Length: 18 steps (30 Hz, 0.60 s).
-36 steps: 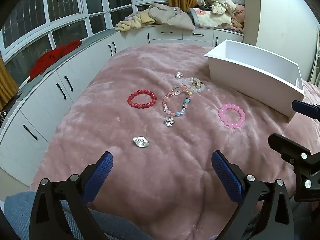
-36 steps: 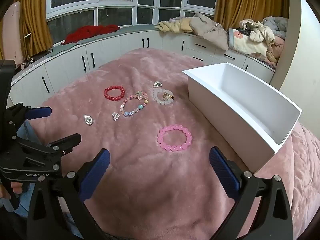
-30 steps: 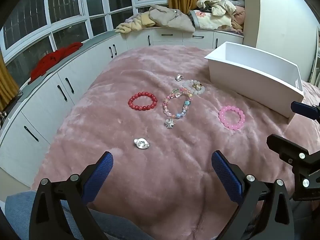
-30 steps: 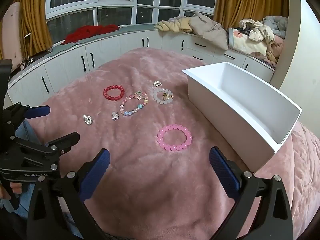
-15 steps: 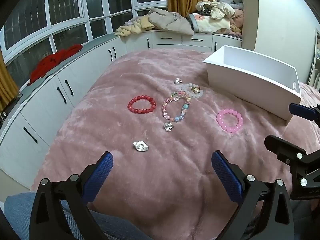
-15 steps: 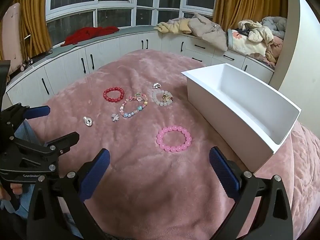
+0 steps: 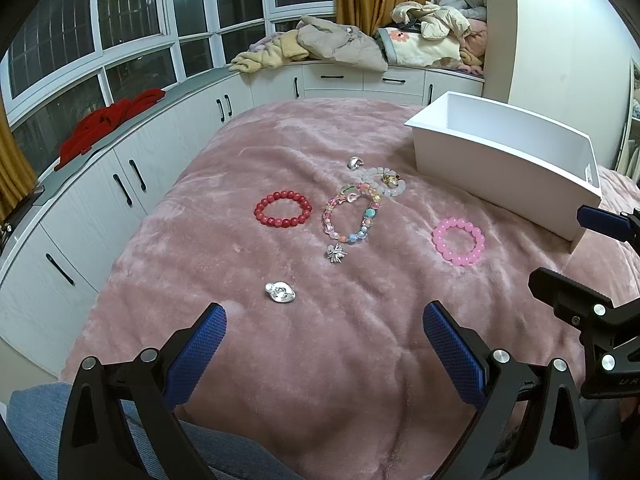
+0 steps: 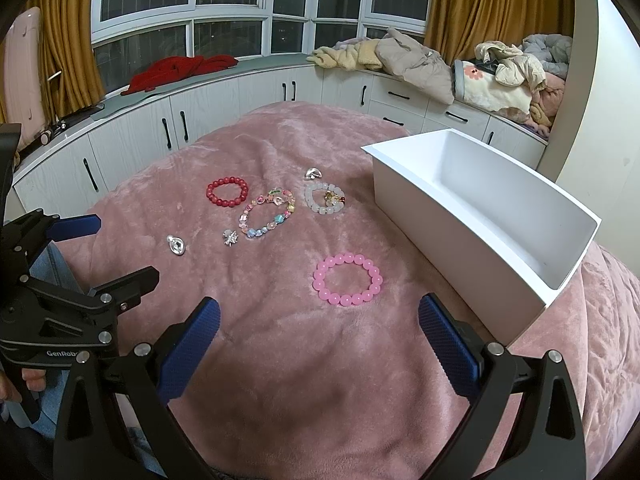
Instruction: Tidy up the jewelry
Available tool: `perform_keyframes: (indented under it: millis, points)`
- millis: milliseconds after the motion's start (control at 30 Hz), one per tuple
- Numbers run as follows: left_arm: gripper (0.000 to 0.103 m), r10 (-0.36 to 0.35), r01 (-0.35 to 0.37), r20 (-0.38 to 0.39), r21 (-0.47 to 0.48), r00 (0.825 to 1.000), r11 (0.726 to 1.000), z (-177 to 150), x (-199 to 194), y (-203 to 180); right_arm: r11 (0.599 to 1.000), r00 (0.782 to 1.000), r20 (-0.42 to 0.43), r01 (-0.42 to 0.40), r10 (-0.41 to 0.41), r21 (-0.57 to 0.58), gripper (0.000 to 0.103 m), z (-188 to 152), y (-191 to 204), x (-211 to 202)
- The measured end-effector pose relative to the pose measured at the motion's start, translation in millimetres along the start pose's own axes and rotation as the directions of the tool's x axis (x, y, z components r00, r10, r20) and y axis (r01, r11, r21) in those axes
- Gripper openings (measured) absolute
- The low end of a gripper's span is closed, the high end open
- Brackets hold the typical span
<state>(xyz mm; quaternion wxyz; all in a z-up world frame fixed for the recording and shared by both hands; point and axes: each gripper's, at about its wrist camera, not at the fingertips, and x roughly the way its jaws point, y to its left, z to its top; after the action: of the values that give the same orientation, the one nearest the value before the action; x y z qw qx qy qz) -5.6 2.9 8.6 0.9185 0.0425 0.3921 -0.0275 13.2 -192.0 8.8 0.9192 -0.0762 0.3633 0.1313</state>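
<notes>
Left hand-held gripper (image 7: pixel 324 344) and right hand-held gripper (image 8: pixel 319 332): black frames, silver screws, blue textured finger pads (image 7: pixel 452 354). White "GenRob" lettering on left unit. Fingertips and blue denim visible.

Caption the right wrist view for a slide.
Open right gripper above a pink bracelet on the blanket, beside an empty white bin.

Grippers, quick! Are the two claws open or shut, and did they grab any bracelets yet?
Left gripper: open, holding nothing.
Right gripper: open, holding nothing.
</notes>
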Motion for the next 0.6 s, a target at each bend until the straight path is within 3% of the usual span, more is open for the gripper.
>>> perform_keyframes:
  millis: [600]
  points:
    - [0.100,0.001,-0.001,-0.001,-0.001,1.000,1.000,-0.8,-0.3,-0.1,1.000,1.000,0.006,0.002,-0.002,0.000,0.098,0.9,-0.3,-1.4]
